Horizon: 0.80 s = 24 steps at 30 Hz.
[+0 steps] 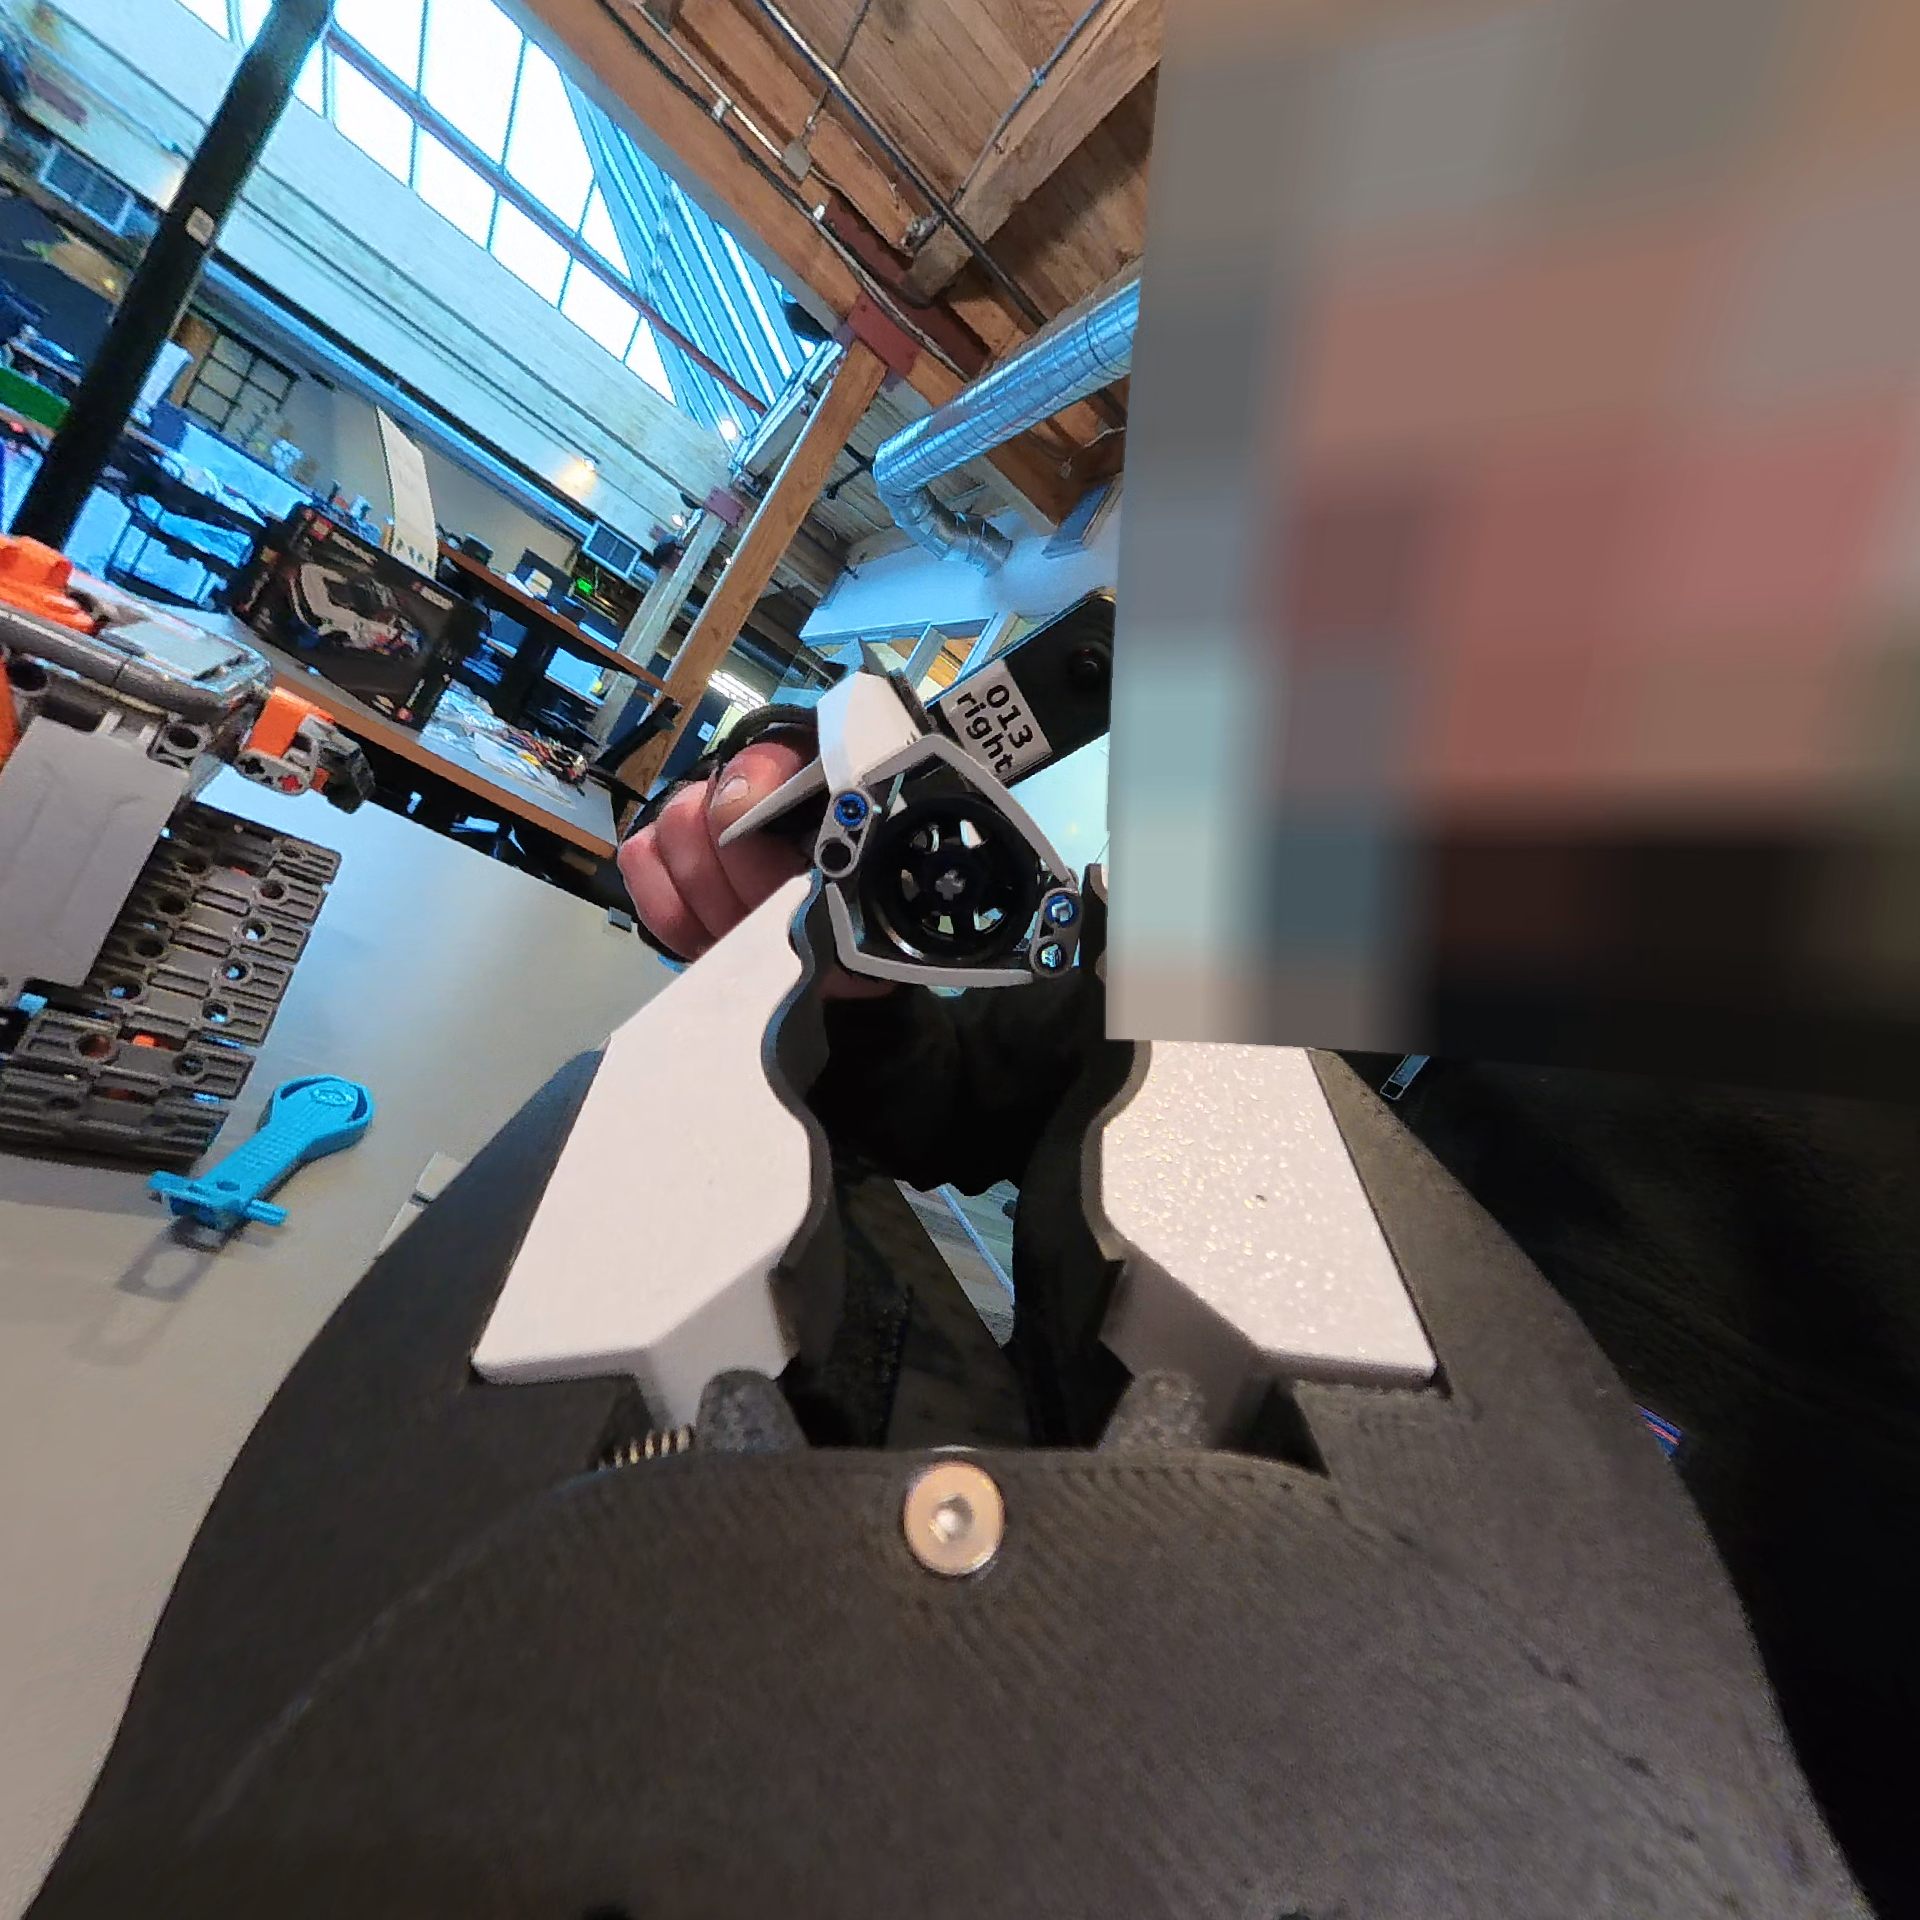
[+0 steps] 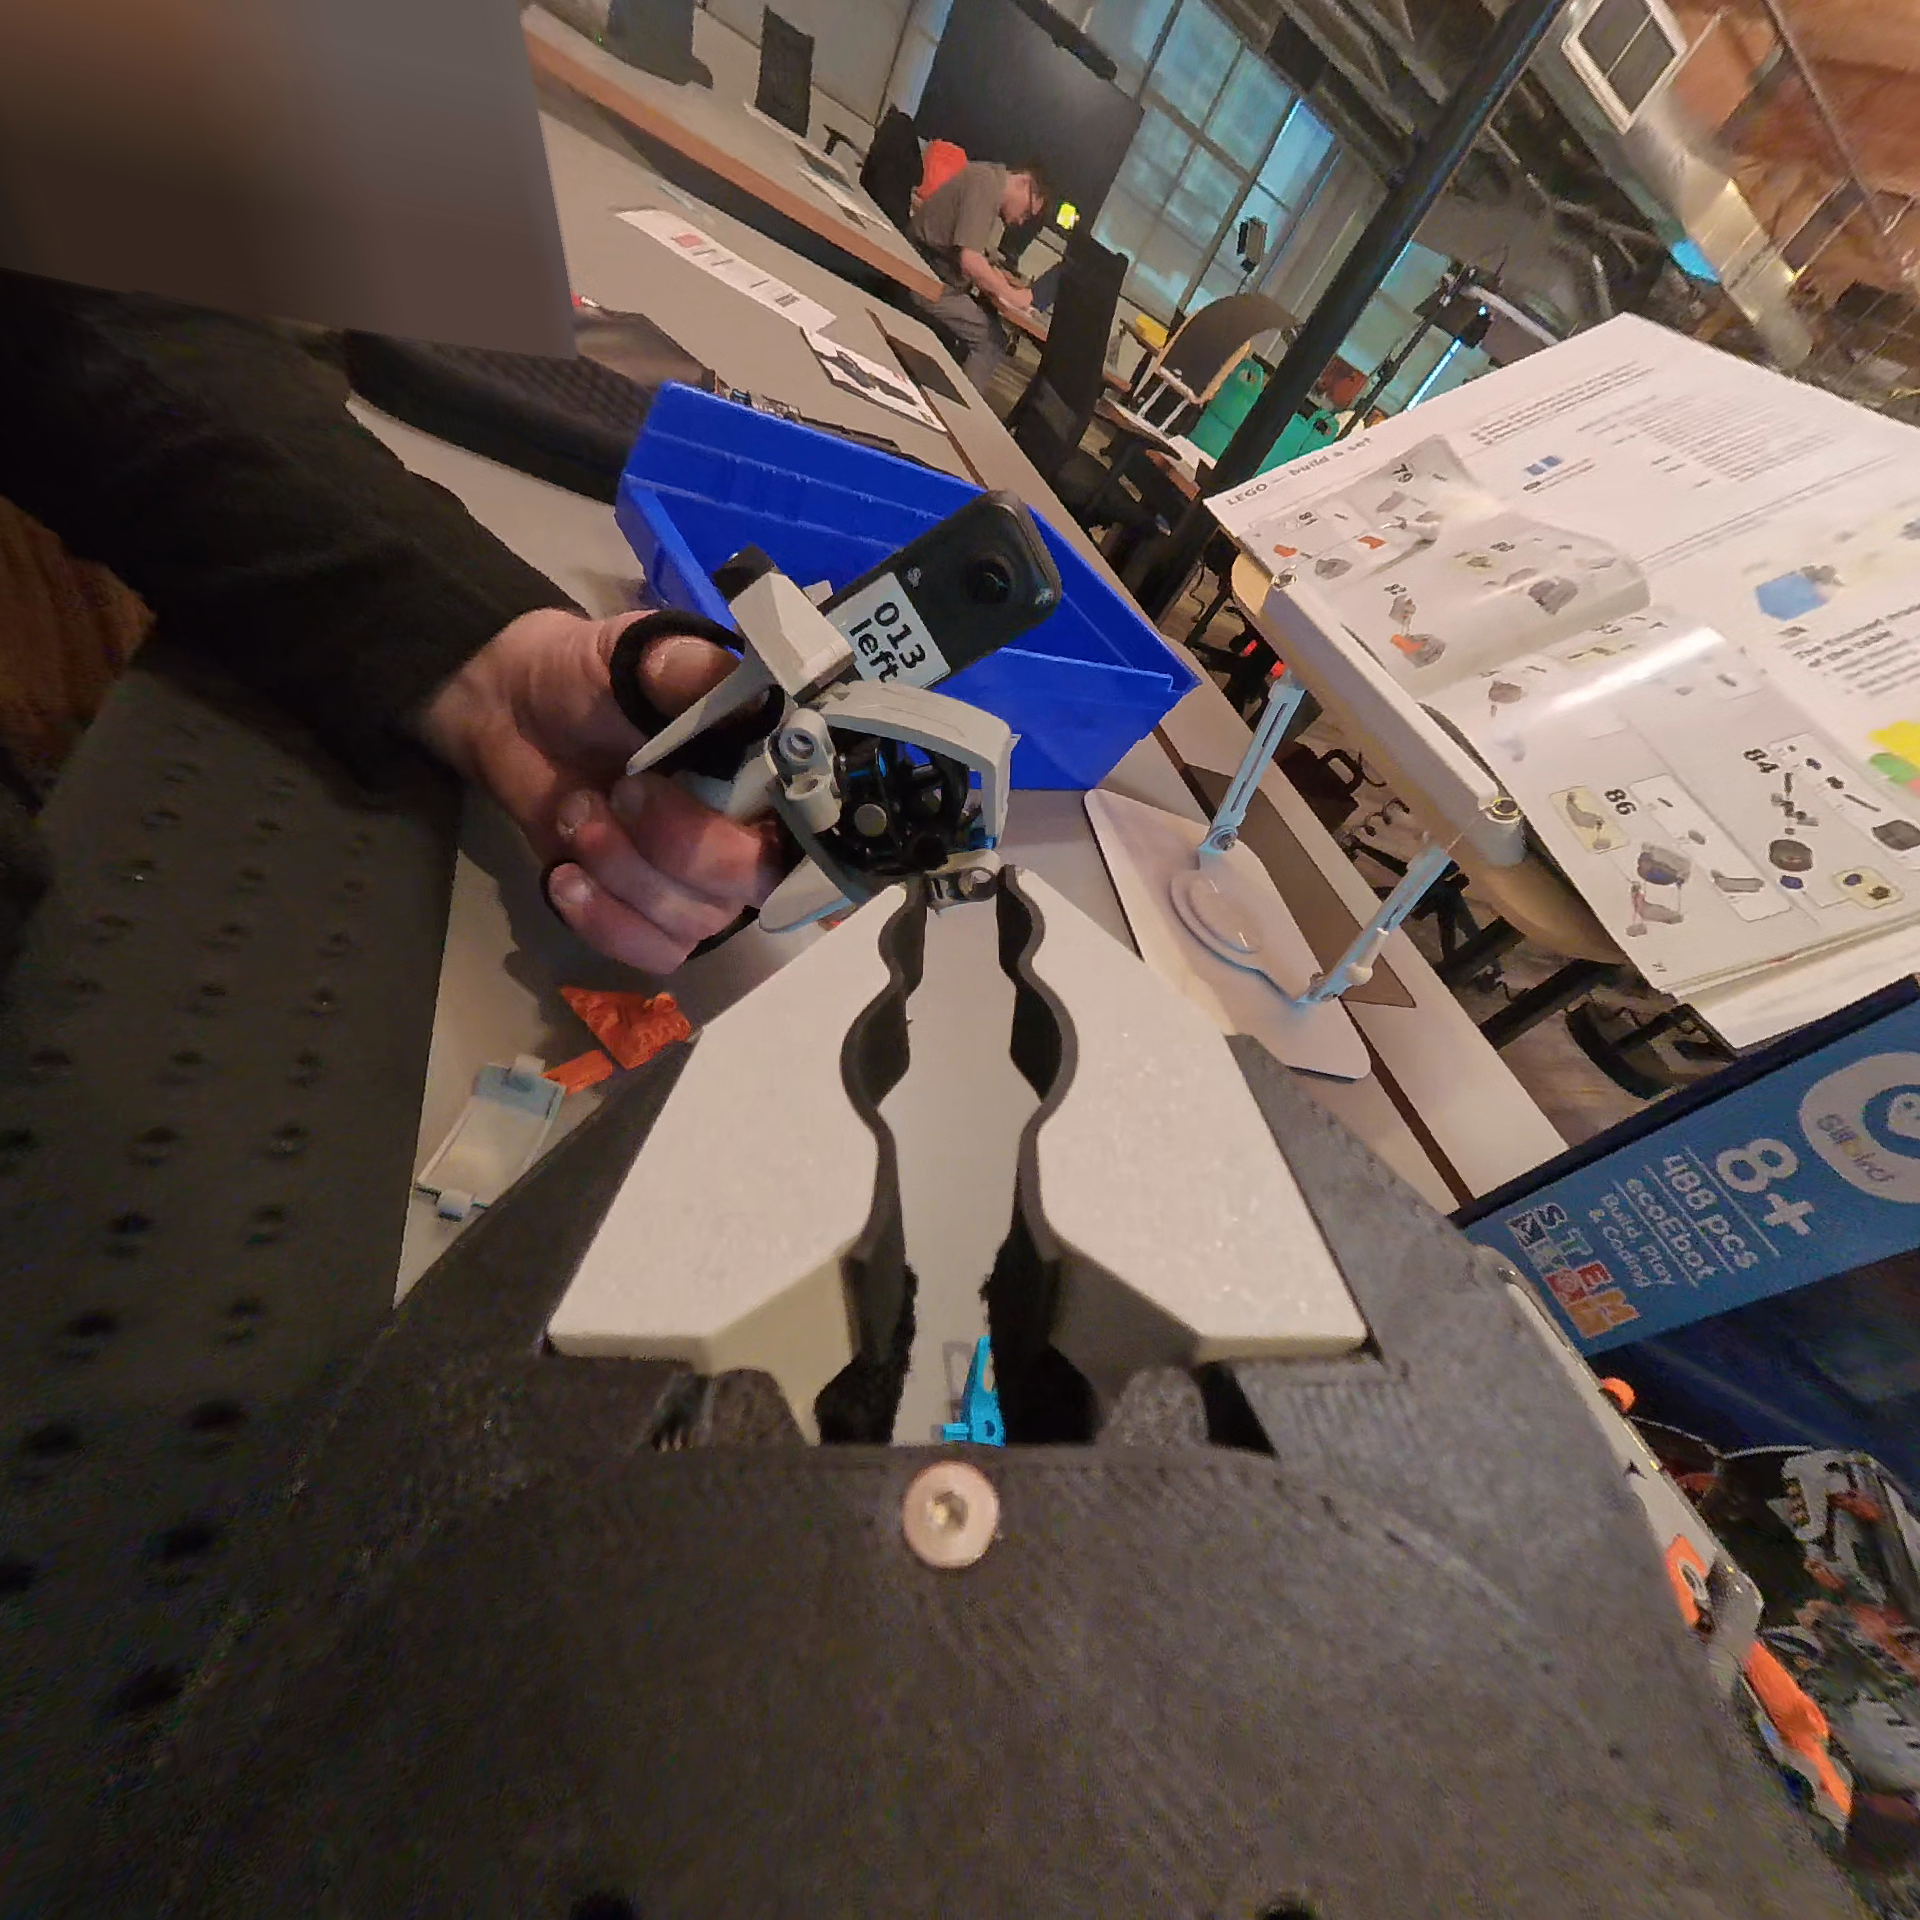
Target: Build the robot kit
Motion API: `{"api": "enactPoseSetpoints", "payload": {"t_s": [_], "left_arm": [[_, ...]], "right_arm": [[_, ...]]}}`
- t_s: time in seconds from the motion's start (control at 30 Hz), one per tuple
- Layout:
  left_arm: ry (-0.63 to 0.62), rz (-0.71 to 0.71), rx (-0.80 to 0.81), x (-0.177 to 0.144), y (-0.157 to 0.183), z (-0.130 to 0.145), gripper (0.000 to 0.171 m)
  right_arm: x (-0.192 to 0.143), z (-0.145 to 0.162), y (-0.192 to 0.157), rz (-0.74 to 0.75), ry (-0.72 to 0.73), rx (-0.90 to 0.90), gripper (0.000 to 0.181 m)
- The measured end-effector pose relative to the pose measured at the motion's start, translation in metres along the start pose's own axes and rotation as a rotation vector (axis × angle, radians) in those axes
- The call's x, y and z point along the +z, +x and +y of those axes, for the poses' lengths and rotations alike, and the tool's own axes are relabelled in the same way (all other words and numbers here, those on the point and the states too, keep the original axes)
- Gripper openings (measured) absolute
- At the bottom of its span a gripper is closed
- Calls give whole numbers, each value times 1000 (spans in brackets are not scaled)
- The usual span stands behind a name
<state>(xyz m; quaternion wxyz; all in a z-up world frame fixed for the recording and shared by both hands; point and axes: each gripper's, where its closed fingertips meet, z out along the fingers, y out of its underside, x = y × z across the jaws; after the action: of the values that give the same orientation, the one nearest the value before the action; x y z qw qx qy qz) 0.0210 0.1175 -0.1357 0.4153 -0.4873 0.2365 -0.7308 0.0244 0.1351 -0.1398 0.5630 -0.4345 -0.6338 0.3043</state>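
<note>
Fingers, left gripper [image 1: 945, 914]: white pads [image 1: 717, 1091] clenched at their tips around a grey triangular brick frame [image 1: 940, 977] that carries a black spoked plastic hub.
Fingers, right gripper [image 2: 961, 888]: nearly closed, with the tips nipping one small pinned corner of the same frame.
Frame position: in the air above the pale desk [image 2: 488, 987], between both grippers and near a blue plastic bin [image 2: 831, 499].
Underneath: orange flat bricks [image 2: 623, 1023] lie loose on the desk.
Risk: the corner hold looks slight. An opposing pull or twist would likely make it slip or pop a pin, dropping parts among the loose bricks.
</note>
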Motion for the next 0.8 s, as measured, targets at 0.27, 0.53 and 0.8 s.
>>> {"api": "enactPoseSetpoints", "payload": {"t_s": [0.27,0.53,0.8], "left_arm": [[-10,4,-31,0,0,2,44],[-1,14,-31,0,2,1,44],[9,44,-64,0,5,0,44]], "right_arm": [[-1,-1,-1,16,15,-72,11],[-1,-2,-3,-44,58,37,11],[-1,-4,-5,-40,77,18,11]]}}
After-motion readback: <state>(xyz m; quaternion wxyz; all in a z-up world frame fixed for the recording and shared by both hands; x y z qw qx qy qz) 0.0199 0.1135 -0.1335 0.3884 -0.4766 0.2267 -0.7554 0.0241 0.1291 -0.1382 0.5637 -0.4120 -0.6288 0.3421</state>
